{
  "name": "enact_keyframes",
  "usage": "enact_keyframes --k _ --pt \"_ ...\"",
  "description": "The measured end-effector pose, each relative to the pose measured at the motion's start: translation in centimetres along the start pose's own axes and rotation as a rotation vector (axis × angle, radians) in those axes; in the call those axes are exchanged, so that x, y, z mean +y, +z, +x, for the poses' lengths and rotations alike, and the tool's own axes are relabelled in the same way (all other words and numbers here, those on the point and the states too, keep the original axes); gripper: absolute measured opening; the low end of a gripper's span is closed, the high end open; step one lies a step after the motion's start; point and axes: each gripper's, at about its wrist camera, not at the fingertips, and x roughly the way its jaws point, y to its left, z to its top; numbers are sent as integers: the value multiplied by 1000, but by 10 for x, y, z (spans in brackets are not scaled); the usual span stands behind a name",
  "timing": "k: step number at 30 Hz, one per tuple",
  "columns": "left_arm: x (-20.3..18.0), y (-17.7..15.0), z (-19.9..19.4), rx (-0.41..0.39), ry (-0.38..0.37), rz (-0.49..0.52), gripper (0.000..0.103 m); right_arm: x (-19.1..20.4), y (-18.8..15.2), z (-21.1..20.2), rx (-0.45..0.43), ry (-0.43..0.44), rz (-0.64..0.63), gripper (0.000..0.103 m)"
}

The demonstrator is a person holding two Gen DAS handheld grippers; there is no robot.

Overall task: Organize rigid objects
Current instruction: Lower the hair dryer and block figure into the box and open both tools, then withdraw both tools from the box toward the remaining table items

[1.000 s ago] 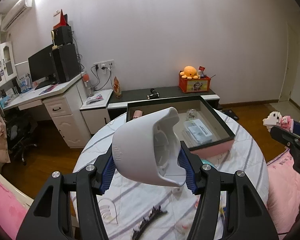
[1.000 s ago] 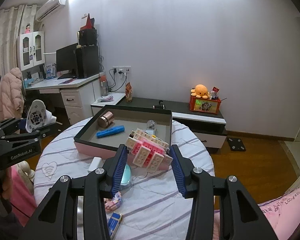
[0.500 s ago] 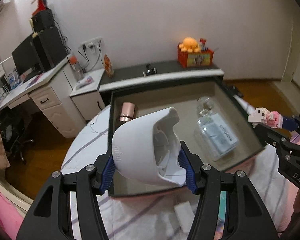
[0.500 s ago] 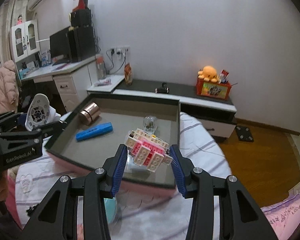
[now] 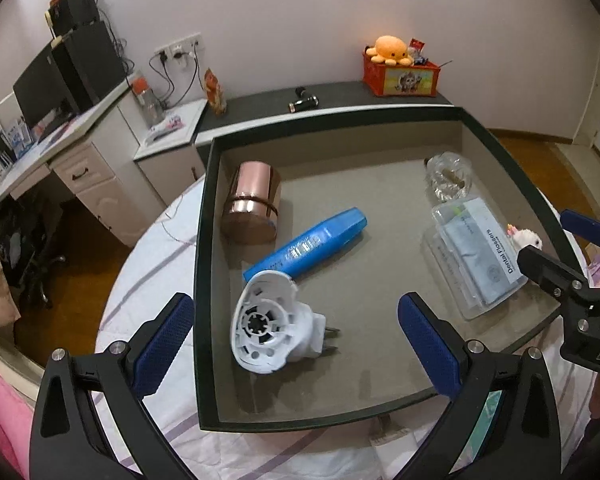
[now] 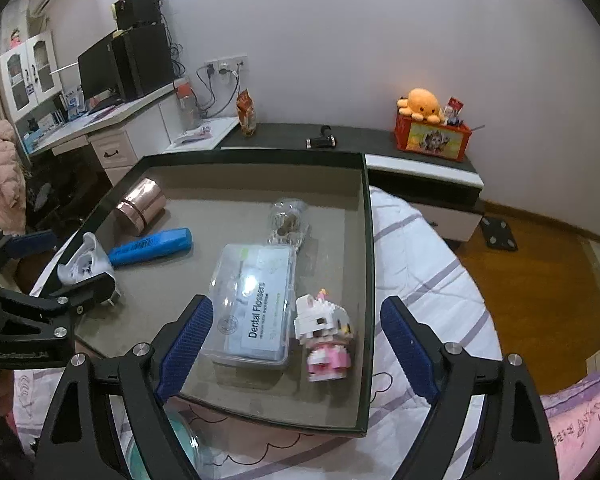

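Between the left gripper (image 5: 296, 344)'s wide-apart fingers (image 5: 162, 334), which have just been opening, a white plug-in device (image 5: 266, 322) lies in the tray (image 5: 204, 216), prongs pointing right. Beyond it, a blue bar (image 5: 307, 244) slants. The right gripper (image 6: 298, 350)'s fingers, also just parted, flank a brick figure (image 6: 323, 334) beside a "Dental Flossers" box (image 6: 254, 304).

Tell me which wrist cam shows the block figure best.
Right wrist: the block figure lies whole in the tray, beside the floss box. Left wrist catches only a sliver behind the right gripper.
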Motion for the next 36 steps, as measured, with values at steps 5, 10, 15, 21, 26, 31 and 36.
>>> enact_keyframes --k 5,10,15,21,26,31,36 --pt "0 -3 -2 -9 -21 6 103 1 1 -2 -3 1 0 87" --pt "-4 -3 -10 -34 -22 19 103 2 0 -4 -4 4 0 87" --pt "-4 -3 -17 -38 -14 7 103 4 1 -14 -11 -20 -12 87" --pt "0 -10 -47 -78 -8 -10 103 5 -2 -46 -53 -38 -20 87" --pt "-1 -24 -91 -150 1 -16 103 12 -10 -89 -108 -50 -30 87" --pt "-2 -44 -138 -223 -1 -22 103 21 -27 -141 -181 -59 -40 87" --pt "-5 -71 -179 -287 0 -29 103 27 -48 -188 -243 -63 -28 87"
